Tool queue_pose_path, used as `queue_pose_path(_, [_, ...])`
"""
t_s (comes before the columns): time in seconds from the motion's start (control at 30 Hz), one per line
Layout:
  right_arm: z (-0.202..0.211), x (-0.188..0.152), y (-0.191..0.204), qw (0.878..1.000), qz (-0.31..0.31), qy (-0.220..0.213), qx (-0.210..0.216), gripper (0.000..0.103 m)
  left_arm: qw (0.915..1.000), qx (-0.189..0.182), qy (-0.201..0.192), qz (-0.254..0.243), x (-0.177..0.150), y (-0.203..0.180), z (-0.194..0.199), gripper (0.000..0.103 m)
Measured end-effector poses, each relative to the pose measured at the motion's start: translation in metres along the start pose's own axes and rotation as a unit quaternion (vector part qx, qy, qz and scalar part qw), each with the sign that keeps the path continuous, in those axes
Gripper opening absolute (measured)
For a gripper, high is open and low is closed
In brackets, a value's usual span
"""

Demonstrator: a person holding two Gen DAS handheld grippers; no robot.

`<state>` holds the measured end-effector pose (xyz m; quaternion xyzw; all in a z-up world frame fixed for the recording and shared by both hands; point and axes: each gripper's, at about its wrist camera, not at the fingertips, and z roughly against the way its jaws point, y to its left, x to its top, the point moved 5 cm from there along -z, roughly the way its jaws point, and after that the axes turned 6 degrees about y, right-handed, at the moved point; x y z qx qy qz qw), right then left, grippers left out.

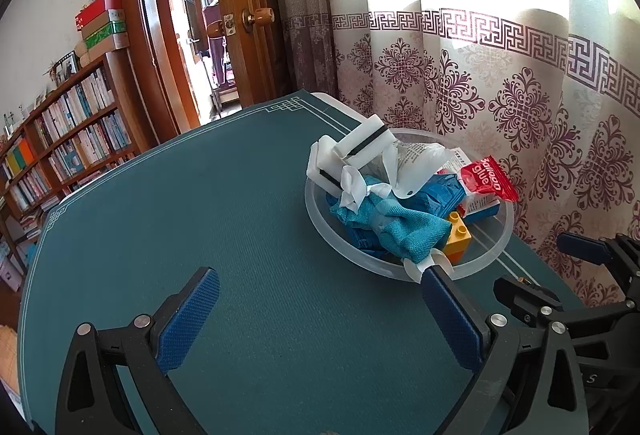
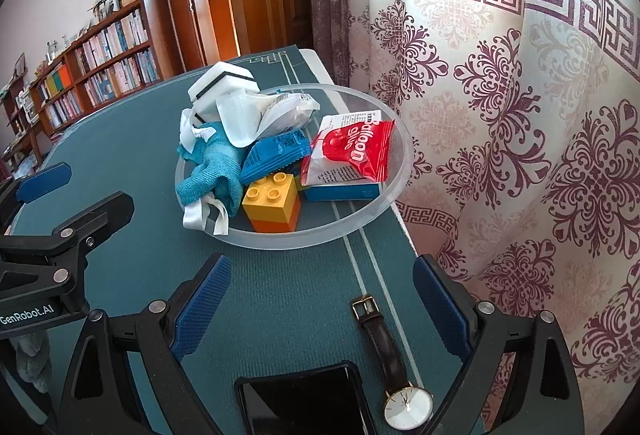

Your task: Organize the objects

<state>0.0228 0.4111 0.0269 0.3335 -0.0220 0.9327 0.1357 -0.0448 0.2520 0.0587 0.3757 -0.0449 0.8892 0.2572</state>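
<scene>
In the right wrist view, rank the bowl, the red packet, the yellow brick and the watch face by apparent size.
1. Bowl, clearly largest.
2. Red packet.
3. Yellow brick.
4. Watch face, smallest, though it sits nearest the camera, so it looks bigger than it would beside the others.
</scene>
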Motion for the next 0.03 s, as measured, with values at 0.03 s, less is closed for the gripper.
queue_pose_path(0.03, [0.0006,-0.0009,0.0009,1.0,-0.001,0.001,0.001,0.093,1.0,0.0,0.001,0.001,-0.0002,0.0009,0.0003,0.103])
